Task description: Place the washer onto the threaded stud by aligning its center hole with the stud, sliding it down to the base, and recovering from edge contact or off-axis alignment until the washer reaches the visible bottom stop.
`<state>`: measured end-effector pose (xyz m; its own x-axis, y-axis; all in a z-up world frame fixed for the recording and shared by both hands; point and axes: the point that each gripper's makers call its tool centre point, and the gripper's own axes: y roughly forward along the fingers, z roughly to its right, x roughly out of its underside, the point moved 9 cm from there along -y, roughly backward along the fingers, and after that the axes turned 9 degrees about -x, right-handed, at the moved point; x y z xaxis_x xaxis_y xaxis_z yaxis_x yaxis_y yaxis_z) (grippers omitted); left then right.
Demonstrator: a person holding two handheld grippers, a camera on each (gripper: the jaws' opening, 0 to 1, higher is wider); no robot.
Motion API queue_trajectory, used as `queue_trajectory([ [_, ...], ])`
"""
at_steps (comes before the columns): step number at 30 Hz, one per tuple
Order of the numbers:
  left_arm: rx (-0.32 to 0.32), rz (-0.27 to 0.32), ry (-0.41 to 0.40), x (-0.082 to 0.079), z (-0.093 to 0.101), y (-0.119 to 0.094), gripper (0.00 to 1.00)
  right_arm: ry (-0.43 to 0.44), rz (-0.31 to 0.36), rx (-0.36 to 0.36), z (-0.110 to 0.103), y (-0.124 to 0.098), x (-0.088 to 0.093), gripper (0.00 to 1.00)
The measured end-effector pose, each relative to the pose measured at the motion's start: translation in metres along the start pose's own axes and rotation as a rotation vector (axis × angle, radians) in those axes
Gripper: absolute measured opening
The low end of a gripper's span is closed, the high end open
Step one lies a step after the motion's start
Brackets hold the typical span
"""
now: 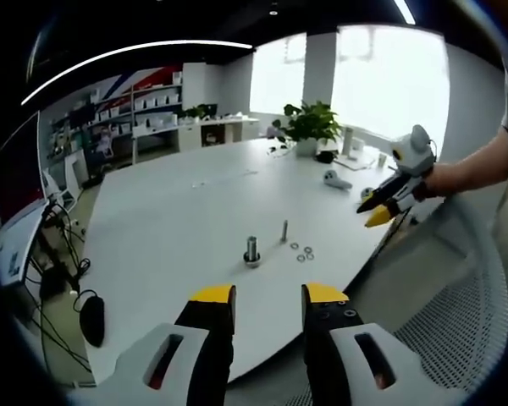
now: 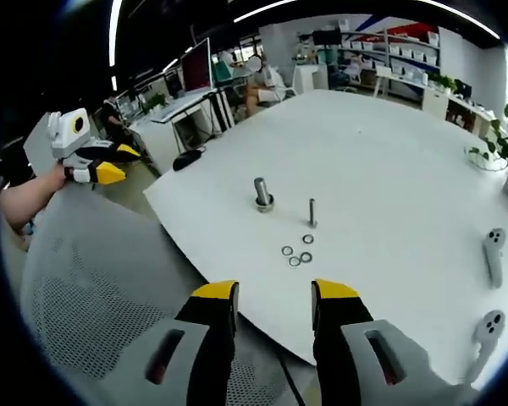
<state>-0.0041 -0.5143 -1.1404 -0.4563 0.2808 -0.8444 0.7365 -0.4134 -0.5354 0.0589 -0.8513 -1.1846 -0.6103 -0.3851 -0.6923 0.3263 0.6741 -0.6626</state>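
On the white table (image 1: pixel 178 211) stand a thick threaded stud on a base (image 1: pixel 252 250) and a thin stud (image 1: pixel 284 230); three small washers (image 1: pixel 301 252) lie beside them. The right gripper view has the same thick stud (image 2: pixel 262 194), thin stud (image 2: pixel 311 212) and washers (image 2: pixel 295 251). My left gripper (image 1: pixel 268 298) hangs open off the table's near edge, well short of the parts. My right gripper (image 2: pixel 273 294) is open too, over the table edge, with nothing between its jaws. In the left gripper view the right gripper (image 1: pixel 388 203) hovers at the right; in the right gripper view the left gripper (image 2: pixel 102 165) sits at the left.
A mesh chair back (image 2: pixel 93 279) is beside the table, also in the left gripper view as the chair (image 1: pixel 457 330). Two white controllers (image 2: pixel 492 254) lie on the table's right. A potted plant (image 1: pixel 309 127) stands at the far side. Desks, monitors and shelves line the room.
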Motion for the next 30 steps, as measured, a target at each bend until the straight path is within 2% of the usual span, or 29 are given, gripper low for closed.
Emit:
queue_trajectory([
  [3,0.005,-0.003,0.007,0.001,0.001,0.0,0.29,0.0,0.0,-0.01,0.007,0.012,-0.009,0.34],
  [7,-0.003,-0.007,-0.001,0.002,-0.001,0.001,0.29,-0.02,-0.042,-0.013,0.017,0.034,-0.02,0.34],
  [10,-0.012,-0.008,0.001,0.002,-0.002,0.0,0.29,-0.068,-0.083,-0.015,0.024,0.047,-0.025,0.34],
  [14,-0.007,-0.033,0.004,0.004,-0.001,0.002,0.29,-0.109,-0.154,-0.007,0.036,0.061,-0.021,0.33],
  [15,-0.006,-0.035,0.006,0.005,-0.001,0.003,0.29,-0.11,-0.193,-0.01,0.039,0.065,-0.016,0.32],
  [17,-0.003,-0.045,0.011,0.006,-0.001,0.003,0.28,-0.12,-0.212,-0.01,0.044,0.072,-0.012,0.31],
  [20,-0.008,-0.057,0.003,0.007,-0.002,0.004,0.28,-0.17,-0.306,-0.015,0.053,0.081,0.001,0.27],
  [25,-0.015,-0.08,0.002,0.009,-0.002,0.005,0.28,-0.187,-0.341,-0.016,0.062,0.093,0.006,0.24],
  [30,-0.019,-0.093,0.004,0.01,-0.002,0.006,0.27,-0.211,-0.36,-0.011,0.069,0.106,0.0,0.24],
])
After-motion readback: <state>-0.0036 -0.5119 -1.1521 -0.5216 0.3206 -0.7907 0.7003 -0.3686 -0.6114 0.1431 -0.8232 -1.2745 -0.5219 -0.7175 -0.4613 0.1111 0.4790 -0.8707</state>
